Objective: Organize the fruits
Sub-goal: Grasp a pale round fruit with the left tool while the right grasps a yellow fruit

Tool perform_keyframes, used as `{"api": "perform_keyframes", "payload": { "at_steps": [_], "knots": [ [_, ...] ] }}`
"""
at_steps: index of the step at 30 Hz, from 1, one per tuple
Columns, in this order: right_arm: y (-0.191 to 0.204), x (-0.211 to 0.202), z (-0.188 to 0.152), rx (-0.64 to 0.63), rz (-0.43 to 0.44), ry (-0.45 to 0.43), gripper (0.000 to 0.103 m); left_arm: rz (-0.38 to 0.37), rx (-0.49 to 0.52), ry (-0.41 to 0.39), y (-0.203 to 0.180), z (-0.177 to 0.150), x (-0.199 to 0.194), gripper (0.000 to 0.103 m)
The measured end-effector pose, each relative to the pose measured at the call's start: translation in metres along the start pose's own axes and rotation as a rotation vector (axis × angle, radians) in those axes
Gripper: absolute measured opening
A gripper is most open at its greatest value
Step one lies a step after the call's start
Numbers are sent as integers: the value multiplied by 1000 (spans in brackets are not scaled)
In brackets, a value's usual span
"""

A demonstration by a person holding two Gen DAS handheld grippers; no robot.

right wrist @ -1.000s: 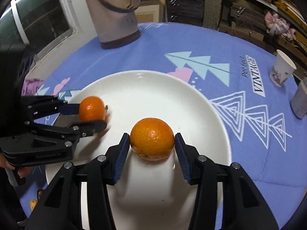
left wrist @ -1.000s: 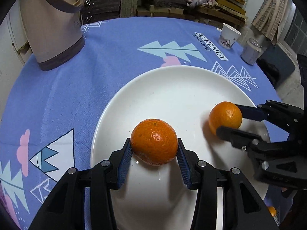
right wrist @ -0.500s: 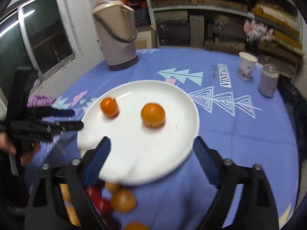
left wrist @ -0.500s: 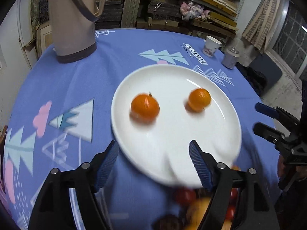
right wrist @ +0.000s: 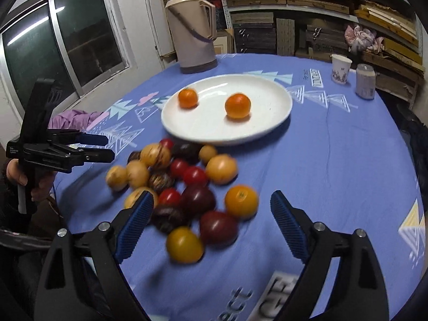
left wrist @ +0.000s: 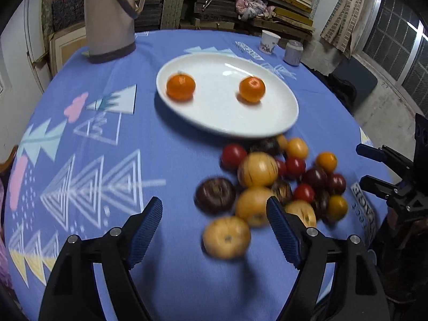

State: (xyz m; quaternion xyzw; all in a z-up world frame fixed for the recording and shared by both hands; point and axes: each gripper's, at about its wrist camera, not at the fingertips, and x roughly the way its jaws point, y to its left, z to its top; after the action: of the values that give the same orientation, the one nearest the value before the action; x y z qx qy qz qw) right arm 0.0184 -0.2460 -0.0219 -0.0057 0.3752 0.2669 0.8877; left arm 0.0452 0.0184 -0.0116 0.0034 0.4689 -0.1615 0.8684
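Observation:
A white plate holds two oranges, also in the right wrist view. A pile of mixed fruit, yellow, red, dark and orange, lies on the blue cloth in front of the plate. My left gripper is open and empty, above the pile's near left side; it also shows at left in the right wrist view. My right gripper is open and empty over the pile; it also shows in the left wrist view.
A beige thermos jug stands at the back of the round table. A paper cup and a small can stand at the far right. Shelves of stacked boards lie behind.
Both grippers let go of the oranges on the plate, opened wide and pulled back toward me. The fruit pile has come into view under them.

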Motion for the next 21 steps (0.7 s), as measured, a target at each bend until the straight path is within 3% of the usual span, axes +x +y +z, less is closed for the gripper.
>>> {"api": "perform_keyframes", "payload": {
  "at_steps": [11,13,21],
  "knots": [
    [12,-5,-25,6,25,20,87,-20,21,58,-15,-23,29,78],
    [10,-5,-25,19,40,21,87,-32,6,70,-12,-24,35,58],
    [14,5,-27,6,33,64,87,-37,11,50,-11,-29,35,45]
  ]
}}
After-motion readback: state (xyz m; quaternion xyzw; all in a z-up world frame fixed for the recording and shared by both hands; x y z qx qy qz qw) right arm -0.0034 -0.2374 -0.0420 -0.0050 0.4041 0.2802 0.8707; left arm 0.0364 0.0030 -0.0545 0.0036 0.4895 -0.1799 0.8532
